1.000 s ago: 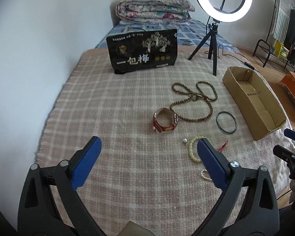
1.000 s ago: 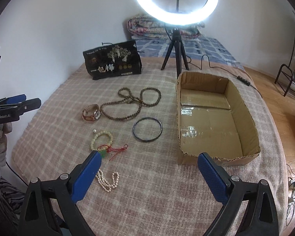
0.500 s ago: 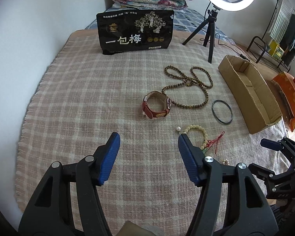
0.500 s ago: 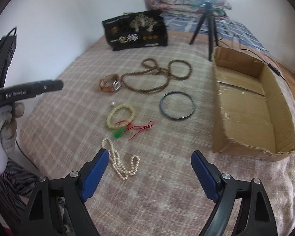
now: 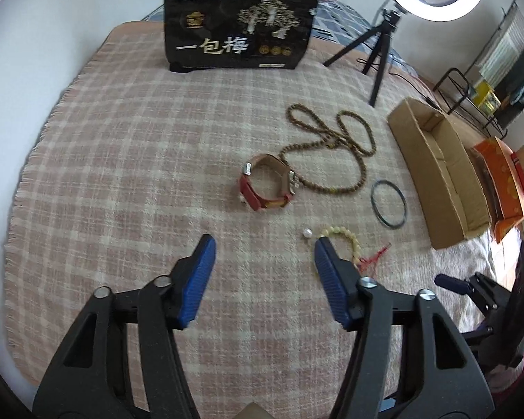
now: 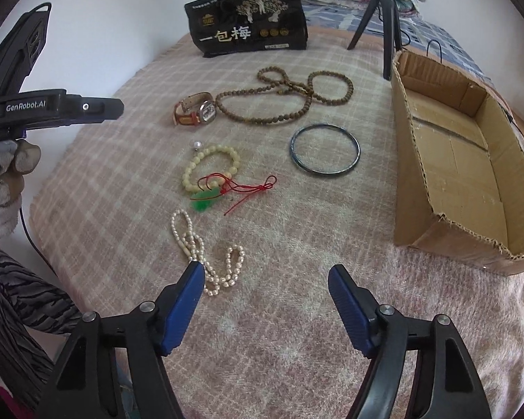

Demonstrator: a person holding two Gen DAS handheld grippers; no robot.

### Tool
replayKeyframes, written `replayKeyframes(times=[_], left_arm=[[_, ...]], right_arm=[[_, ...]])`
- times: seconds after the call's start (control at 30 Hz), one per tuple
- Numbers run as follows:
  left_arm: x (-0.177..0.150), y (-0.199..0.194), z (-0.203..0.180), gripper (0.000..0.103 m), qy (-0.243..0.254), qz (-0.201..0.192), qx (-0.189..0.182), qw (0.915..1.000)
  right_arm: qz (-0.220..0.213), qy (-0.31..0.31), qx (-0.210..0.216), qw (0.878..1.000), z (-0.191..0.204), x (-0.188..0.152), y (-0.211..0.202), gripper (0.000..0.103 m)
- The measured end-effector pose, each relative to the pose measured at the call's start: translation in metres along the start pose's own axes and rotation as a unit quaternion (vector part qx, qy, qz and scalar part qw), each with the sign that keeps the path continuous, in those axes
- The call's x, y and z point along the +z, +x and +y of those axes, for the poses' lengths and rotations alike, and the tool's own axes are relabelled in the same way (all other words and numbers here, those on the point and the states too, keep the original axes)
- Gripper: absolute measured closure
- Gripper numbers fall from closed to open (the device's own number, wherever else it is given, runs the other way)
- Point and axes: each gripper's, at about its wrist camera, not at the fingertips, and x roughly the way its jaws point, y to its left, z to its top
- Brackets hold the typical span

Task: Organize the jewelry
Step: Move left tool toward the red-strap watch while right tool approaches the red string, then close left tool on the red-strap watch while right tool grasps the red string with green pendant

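The black pouch (image 5: 239, 35) standing at the far edge of the plaid blanket carries large white Chinese characters, 一包梅, beneath a gold tree picture; its smaller gold print is too fine to read. In the right wrist view, the left hand-held gripper (image 6: 87, 108) bears white lettering on its black side: GenRobot.AI

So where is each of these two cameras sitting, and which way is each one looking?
Left wrist view: on the left gripper, looking steeply down at the watch on the plaid blanket; its own closing, empty jaws show, with the right gripper at the right edge.
Right wrist view: on the right gripper, looking down at the pearl strand and the cardboard box; its closing, empty jaws show, with the gloved hand holding the left gripper.
Both share the watch, the dark bangle and the box.
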Motion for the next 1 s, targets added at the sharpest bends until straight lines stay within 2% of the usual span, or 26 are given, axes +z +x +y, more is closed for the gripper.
replayKeyframes(times=[0.1, 0.33, 0.4, 0.57, 0.67, 0.8, 1.0], left_arm=[[0.012, 0.009, 0.011, 0.058, -0.021, 0.009, -0.006, 0.9997], [0.037, 0.033, 0.02, 0.058, -0.056, 0.027, -0.029, 0.9976], [0.043, 0.04, 0.019, 0.058, -0.055, 0.03, -0.024, 0.9977], [0.052, 0.052, 0.019, 0.058, -0.064, 0.037, -0.026, 0.9969], [0.055, 0.059, 0.019, 0.064, -0.066, 0.043, -0.027, 0.9966], [0.056, 0.071, 0.022, 0.065, -0.074, 0.056, -0.027, 0.9953], [0.057, 0.087, 0.027, 0.066, -0.09, 0.073, -0.029, 0.9928]], right_arm=[[-0.005, 0.016, 0.011, 1.0, -0.003, 0.008, 0.0, 0.03], [-0.008, 0.037, 0.025, 0.999, 0.001, 0.032, 0.014, 0.033], [0.003, 0.062, 0.029, 0.998, -0.005, 0.037, 0.023, 0.039], [0.019, 0.121, 0.05, 0.991, -0.022, 0.049, 0.044, 0.046], [0.023, 0.143, 0.062, 0.987, -0.027, 0.055, 0.053, 0.056], [0.023, 0.147, 0.067, 0.987, -0.026, 0.061, 0.059, 0.063], [0.027, 0.155, 0.077, 0.985, -0.024, 0.063, 0.065, 0.067]])
